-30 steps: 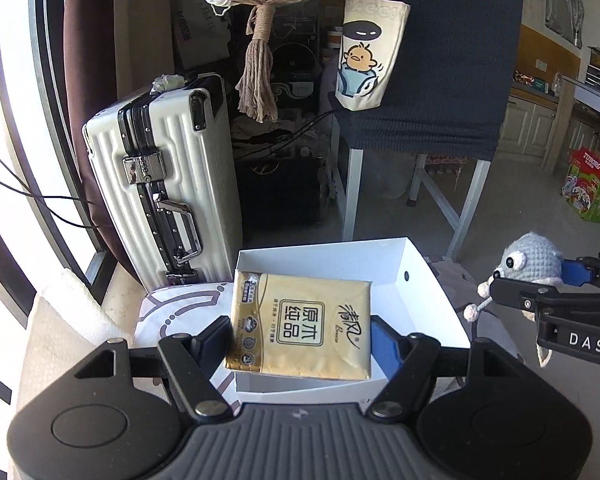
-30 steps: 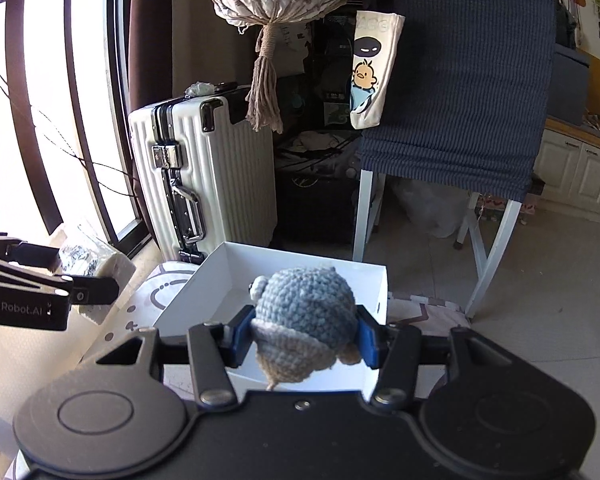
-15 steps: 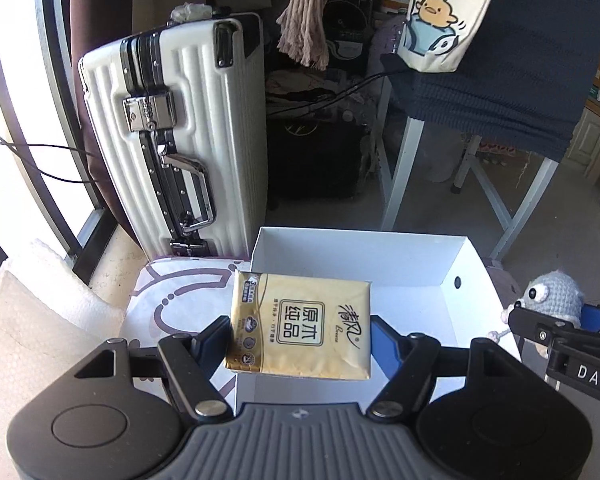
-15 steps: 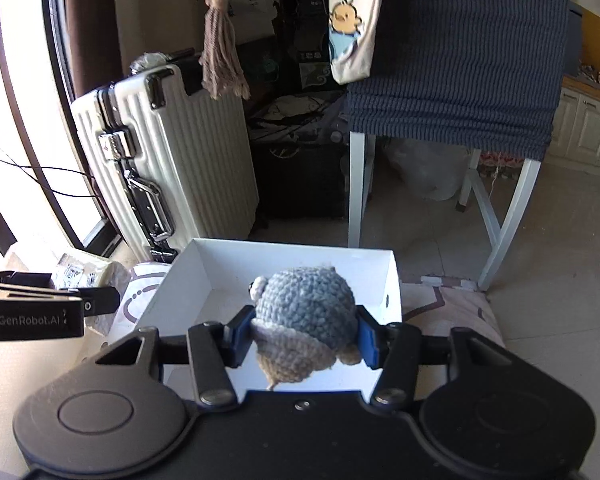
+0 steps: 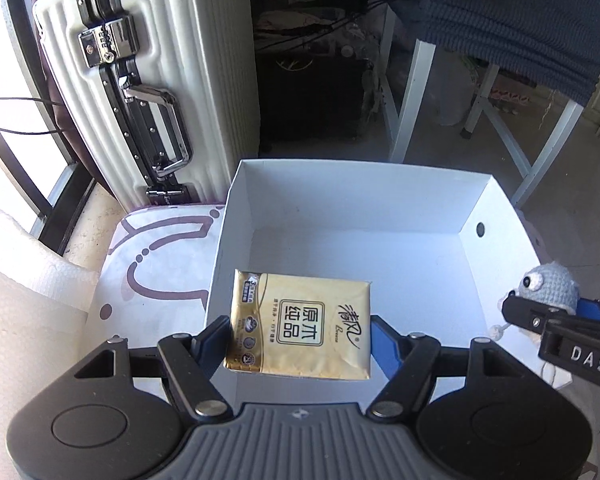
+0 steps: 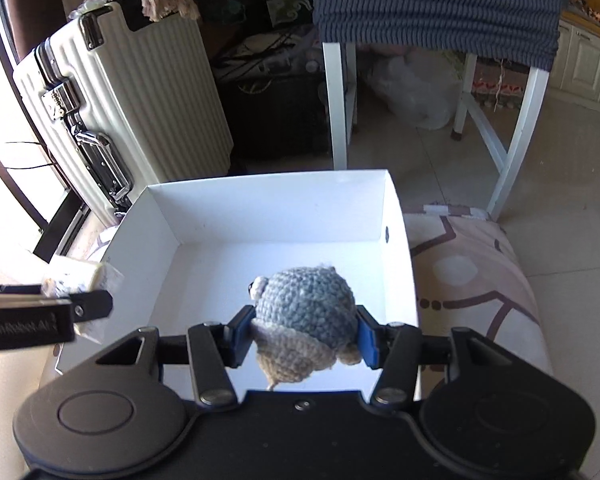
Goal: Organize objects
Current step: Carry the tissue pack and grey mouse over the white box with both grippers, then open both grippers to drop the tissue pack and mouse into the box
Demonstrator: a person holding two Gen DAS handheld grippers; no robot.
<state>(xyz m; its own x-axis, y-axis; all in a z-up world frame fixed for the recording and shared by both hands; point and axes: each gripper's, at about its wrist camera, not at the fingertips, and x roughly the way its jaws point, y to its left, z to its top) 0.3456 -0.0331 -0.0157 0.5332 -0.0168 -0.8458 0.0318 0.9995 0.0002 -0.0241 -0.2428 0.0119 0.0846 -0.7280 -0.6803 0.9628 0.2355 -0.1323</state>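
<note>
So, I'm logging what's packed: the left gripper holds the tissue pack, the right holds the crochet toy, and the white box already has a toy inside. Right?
Not quite. The white box has nothing in it yet, as the left wrist view shows. The left gripper does hold the tissue pack, and the right gripper holds the crochet toy above the box.

Bright daylight enters from the window (image 5: 4, 128) at the left, overexposed to plain white in both views. The white box (image 5: 352, 200) is half sunlit, half in bluish shadow. The space behind the suitcase (image 6: 140, 92) stays dim. Fisheye distortion bends straight lines near the edges; focus is sharp throughout.
</note>
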